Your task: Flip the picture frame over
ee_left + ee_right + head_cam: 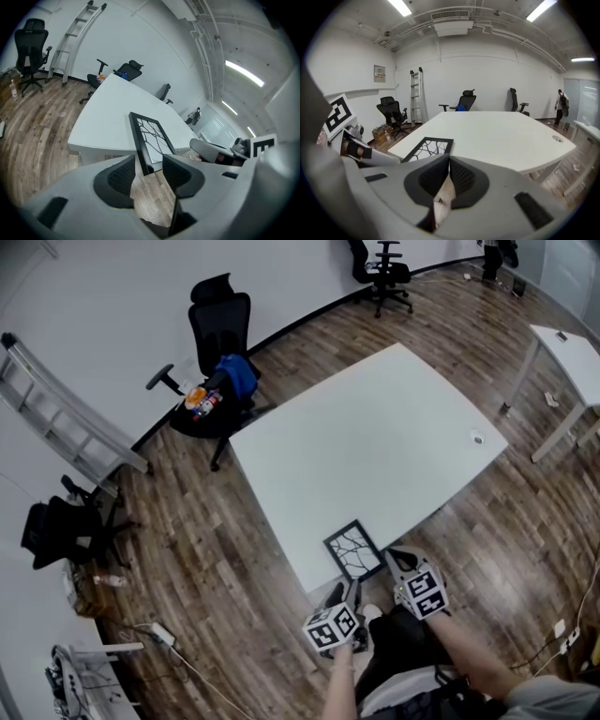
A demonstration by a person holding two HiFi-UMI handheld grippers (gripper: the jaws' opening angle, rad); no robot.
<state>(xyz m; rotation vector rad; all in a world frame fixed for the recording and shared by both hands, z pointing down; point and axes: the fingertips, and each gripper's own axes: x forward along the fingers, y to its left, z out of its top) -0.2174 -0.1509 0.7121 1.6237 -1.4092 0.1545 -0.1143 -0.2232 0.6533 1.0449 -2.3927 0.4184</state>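
The picture frame [353,550] is black with a white branch pattern and lies flat on the near corner of the white table [375,437]. My left gripper [342,594] hovers just off the table edge below the frame, jaws open. In the left gripper view the frame's [150,136] near end lines up with the gap of the left gripper [150,166]; its pads do not touch it. My right gripper [394,559] sits beside the frame's right corner, shut and empty. In the right gripper view the frame [426,146] lies ahead to the left of the right gripper [449,164].
A small round fitting [477,438] sits near the table's far right edge. A black office chair with blue items [220,343] and a ladder [66,409] stand at the left wall. A second white table [572,352] is at the right; wood floor all round.
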